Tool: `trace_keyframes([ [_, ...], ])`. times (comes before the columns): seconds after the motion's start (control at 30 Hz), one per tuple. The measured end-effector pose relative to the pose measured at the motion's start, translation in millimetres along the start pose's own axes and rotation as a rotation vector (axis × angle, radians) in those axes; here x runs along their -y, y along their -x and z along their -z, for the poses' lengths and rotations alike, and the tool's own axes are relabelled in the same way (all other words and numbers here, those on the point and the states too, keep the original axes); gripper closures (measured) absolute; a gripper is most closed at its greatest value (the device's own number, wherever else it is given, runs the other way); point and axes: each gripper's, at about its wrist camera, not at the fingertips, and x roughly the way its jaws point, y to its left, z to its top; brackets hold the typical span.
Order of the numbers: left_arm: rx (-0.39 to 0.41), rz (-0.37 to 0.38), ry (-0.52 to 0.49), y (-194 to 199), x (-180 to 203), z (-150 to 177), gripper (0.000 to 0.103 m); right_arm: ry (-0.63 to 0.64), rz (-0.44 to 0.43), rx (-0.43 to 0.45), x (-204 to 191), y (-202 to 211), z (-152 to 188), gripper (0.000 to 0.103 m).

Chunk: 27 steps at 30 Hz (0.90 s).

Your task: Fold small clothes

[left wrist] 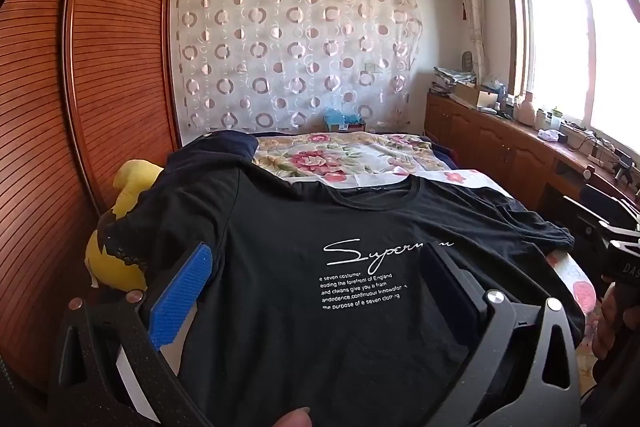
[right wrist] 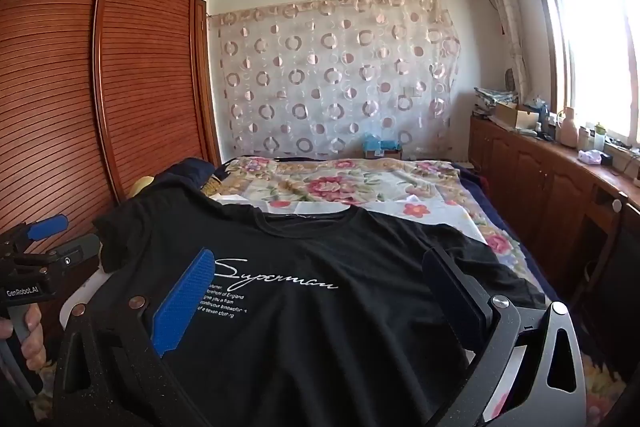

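One black T-shirt (left wrist: 320, 267), white script, lies flat at your bed's (right wrist: 360, 187) near edge; both left gripper (left wrist: 316, 291) and right gripper (right wrist: 320, 291) gape empty.

The black T-shirt (left wrist: 304, 227) is soft matt cloth with crisp white printed lettering, lying on the bed's floral sheet (left wrist: 340, 155), a thin, smooth fabric. Left of the shirt, the wardrobe (left wrist: 100, 59) is reddish slatted wood with a satin sheen. The left gripper (left wrist: 316, 275) and right gripper (right wrist: 320, 291) are matt black grainy plastic with shiny metal rivets, and each blue pad (right wrist: 184, 303) looks finely ribbed. Behind the bed hangs a sheer curtain (left wrist: 292, 55) with glossy circles.
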Motion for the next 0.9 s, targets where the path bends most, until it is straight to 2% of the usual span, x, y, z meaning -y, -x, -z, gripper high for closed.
trace_keyframes([
  [0.27, 0.013, -0.02, -0.022, -1.0, 3.8, -0.2, 0.0, 0.006, -0.004, -0.012, 5.8, 0.8, -1.2, 0.0],
  [0.3, 0.021, -0.002, -0.011, 1.6, -1.7, -0.8, 0.0, 0.008, -0.004, -0.012, 5.6, 1.2, -1.8, 0.0],
  [0.9, 0.027, 0.0, -0.011, 8.7, 2.8, -11.0, 0.0, 0.014, 0.006, -0.002, -1.0, 0.8, 1.7, 0.0],
])
